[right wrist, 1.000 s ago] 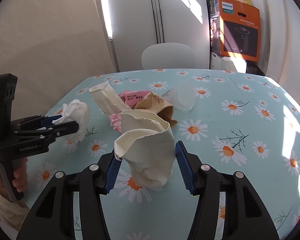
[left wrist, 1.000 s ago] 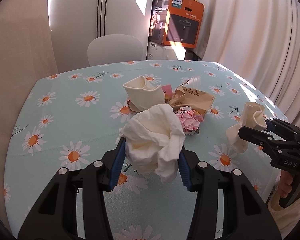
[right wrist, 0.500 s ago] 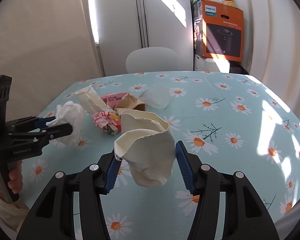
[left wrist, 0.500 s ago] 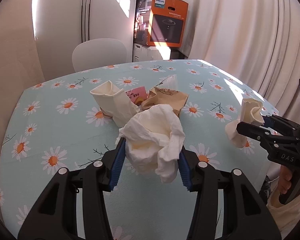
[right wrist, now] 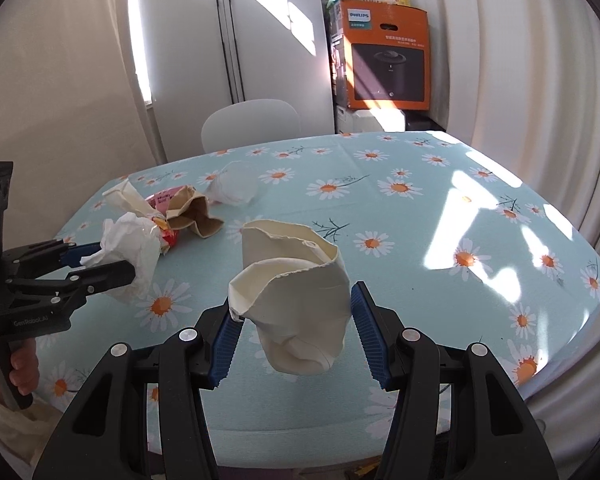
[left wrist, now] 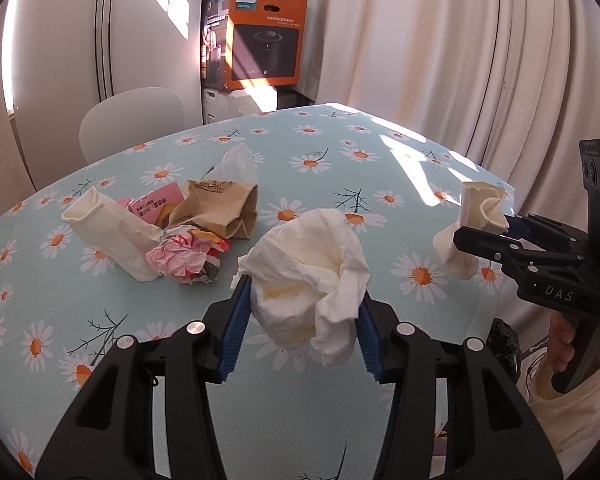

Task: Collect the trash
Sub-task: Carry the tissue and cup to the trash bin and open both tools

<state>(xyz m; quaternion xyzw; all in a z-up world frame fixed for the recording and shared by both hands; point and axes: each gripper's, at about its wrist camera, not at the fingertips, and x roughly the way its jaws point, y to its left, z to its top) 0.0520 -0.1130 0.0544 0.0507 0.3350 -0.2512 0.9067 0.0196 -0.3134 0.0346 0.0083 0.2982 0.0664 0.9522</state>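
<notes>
On the counter (left wrist: 300,420) at ten o'clock in the left wrist view, a cream paper tube (left wrist: 108,236) lies beside a crinkled pink wrapper (left wrist: 180,258) and a creased brown paper bag (left wrist: 220,210). The left tongs (left wrist: 302,320) clamp a soft, rumpled white tissue wad (left wrist: 308,276), held above the daisy-print cloth. At three o'clock the right tongs (right wrist: 292,332) pinch a stiff, crushed cream paper cup (right wrist: 292,300). A white chair (right wrist: 252,122), orange box (right wrist: 388,64) and pleated curtains (right wrist: 540,80) stand behind.
</notes>
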